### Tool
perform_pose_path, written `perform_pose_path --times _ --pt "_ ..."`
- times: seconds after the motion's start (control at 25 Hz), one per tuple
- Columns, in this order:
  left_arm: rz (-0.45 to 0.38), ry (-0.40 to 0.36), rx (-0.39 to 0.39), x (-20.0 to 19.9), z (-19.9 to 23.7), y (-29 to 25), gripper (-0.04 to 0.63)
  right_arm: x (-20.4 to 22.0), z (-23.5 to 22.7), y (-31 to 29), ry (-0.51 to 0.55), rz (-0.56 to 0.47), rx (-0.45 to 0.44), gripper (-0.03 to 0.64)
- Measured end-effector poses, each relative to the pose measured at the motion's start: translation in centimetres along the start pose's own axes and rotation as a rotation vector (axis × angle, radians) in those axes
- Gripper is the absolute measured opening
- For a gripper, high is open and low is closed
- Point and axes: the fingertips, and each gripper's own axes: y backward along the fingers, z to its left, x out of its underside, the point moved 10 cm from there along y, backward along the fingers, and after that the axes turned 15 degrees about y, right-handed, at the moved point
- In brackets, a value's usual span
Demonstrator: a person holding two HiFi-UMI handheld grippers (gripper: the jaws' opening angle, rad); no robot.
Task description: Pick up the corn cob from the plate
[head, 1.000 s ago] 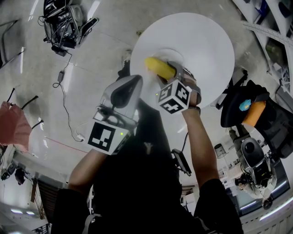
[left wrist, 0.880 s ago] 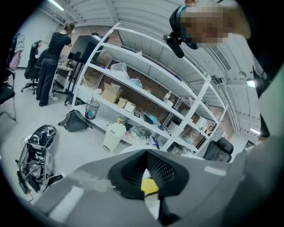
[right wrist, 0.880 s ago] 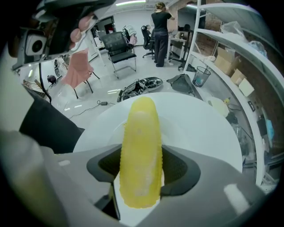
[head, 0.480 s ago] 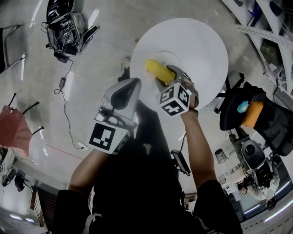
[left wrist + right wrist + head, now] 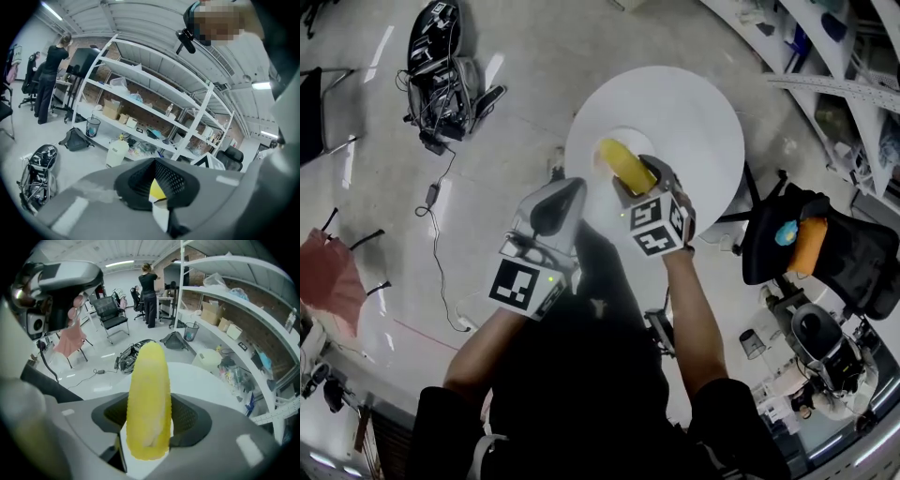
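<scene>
Corn cob (image 5: 146, 401) sits btw the right gripper (image 5: 639, 184) jaws, clamped near its blunt end. Long axis runs straight out along the jaws, tip well past them, pointing down twd plate (image 5: 623, 139) on table (image 5: 703, 122). Pick is prob. made w/ the right; can't tell if cob is fully clear of plate. Left gripper (image 5: 551, 212) just beside, jaws closed, empty; cob lies ahead of them & to the right. Next prob. a straight lift, no tilt, or cob may slip out tip-first.

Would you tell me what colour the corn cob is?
Yellow corn cob; clearest in the right gripper view.
</scene>
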Motion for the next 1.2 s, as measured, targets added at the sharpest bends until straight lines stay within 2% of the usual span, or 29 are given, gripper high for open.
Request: perform_pose_path --times 0.32,0.72,1.2 --pt "-0.034 -0.046 0.019 -1.0 -2.5 1.4 0.002 -1.1 -0.6 5.1 -0.092 -0.133 0.104 0.264" --pt "-0.095 -0.108 0.046 -2.4 -6.0 2.9 0.002 -0.4 -0.9 11.9 -0.304 -0.346 0.219 0.265" --pt "-0.166 -0.165 0.077 -3.9 -10.5 4.3 0.002 -1.3 -0.8 20.2 -0.407 -0.623 0.327 0.264"
